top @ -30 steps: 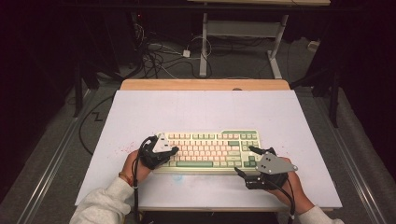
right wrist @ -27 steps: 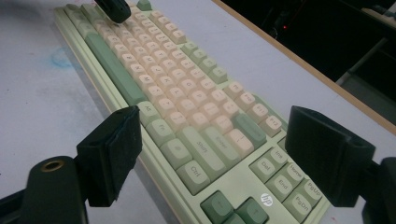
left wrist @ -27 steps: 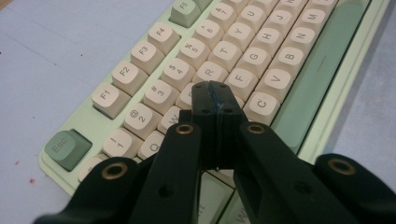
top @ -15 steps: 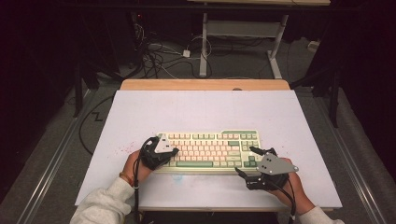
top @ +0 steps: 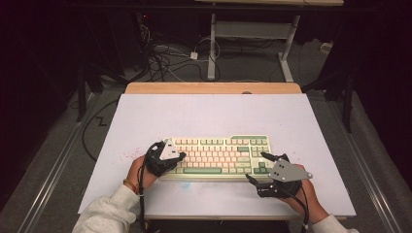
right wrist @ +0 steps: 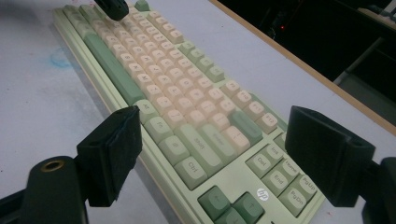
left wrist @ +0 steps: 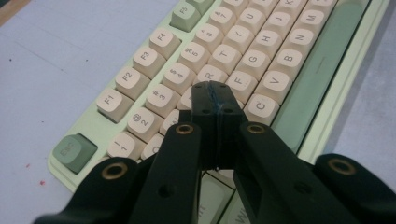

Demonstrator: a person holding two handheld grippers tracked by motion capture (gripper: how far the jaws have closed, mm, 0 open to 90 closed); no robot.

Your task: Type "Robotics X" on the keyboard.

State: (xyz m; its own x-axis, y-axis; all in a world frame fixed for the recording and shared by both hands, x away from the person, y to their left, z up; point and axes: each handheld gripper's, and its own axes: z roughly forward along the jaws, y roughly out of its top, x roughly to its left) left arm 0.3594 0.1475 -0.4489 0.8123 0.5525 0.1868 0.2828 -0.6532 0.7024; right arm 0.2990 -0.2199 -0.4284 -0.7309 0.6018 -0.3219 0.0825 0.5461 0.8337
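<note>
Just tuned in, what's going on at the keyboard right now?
A person works a cream-and-green keyboard on the white table with two handheld grippers. The left gripper, jaws shut with nothing between them, has its tip down among the keys near D and F. The right gripper hangs open over the keyboard's right end, gripping nothing.

White-topped table with wooden far edge. Beyond it, grey floor with tangled cables and a white desk frame. Surroundings dark.
</note>
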